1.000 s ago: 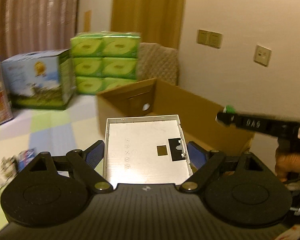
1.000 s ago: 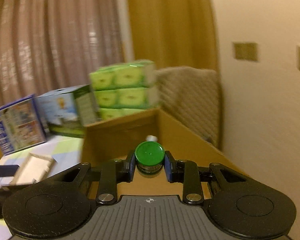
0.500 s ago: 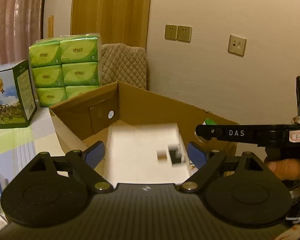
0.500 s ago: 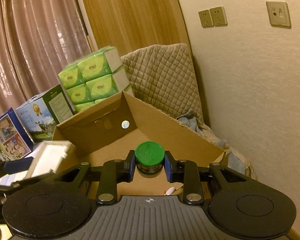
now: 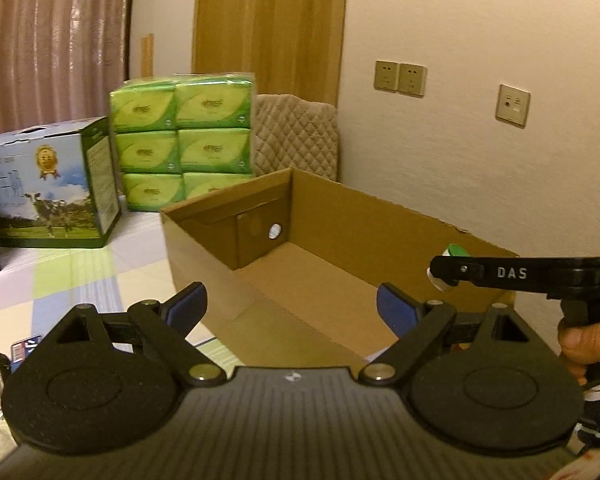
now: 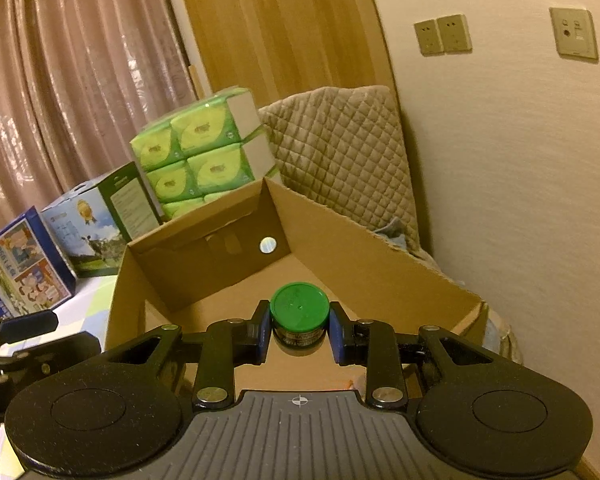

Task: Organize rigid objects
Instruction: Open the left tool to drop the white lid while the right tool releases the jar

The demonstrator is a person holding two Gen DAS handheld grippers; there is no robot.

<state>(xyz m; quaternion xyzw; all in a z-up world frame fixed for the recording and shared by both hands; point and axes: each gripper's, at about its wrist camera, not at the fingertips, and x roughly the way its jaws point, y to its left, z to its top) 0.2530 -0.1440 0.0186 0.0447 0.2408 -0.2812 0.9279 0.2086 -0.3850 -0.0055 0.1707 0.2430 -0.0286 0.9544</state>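
Observation:
An open cardboard box (image 5: 340, 216) stands on the floor by the wall; it also shows in the right wrist view (image 6: 380, 256). My left gripper (image 5: 292, 304) is open and empty, at the box's near left rim. My right gripper (image 6: 299, 328) is shut on a small jar with a green lid (image 6: 299, 308), held over the box's near end. In the left wrist view the right gripper (image 5: 444, 274) reaches in from the right with the jar's green lid (image 5: 456, 249) just showing. The white flat panel is out of sight.
A pack of green tissue packs (image 5: 184, 140) and a milk carton box (image 5: 48, 188) stand behind the cardboard box. A quilted cushion (image 6: 340, 152) leans on the wall. A printed blue box (image 6: 16, 268) is at the left. Small items (image 5: 4, 360) lie on the floor mat.
The white flat panel held between my left fingers is gone from them; the left gripper is now empty and wide open. The right gripper, still holding the jar, has moved over the box.

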